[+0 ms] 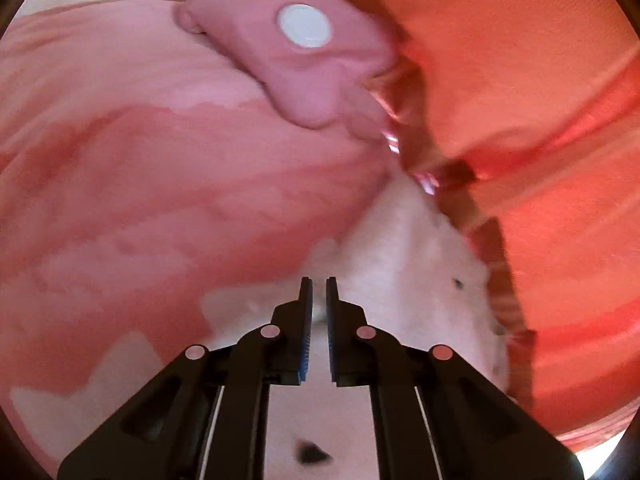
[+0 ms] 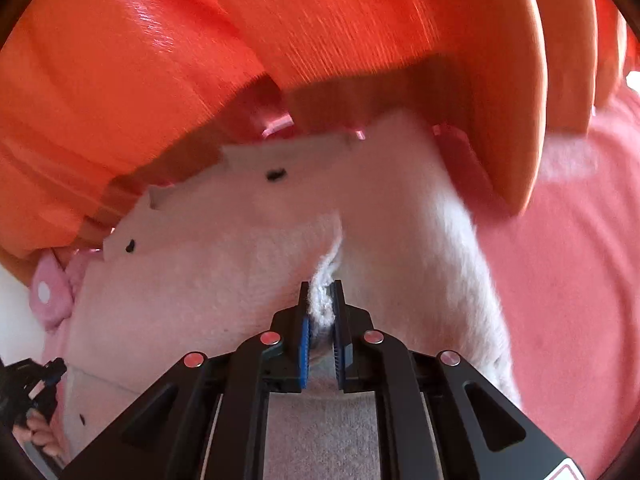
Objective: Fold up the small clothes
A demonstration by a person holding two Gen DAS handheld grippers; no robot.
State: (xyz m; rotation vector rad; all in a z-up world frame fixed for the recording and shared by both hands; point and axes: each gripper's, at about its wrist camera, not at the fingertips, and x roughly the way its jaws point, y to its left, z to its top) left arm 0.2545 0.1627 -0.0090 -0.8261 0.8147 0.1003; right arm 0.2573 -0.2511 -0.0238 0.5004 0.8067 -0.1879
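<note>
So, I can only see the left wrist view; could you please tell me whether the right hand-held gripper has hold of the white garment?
Observer: Yes, the right hand-held gripper is shut on a pinched ridge of the white fleecy garment.
Operator: Thanks. Does my left hand-held gripper show from there?
Observer: Only partly, at the lower left edge of the right wrist view, beside the garment.
Operator: And what lies past the garment's right edge?
Observer: A pink cloth.
</note>
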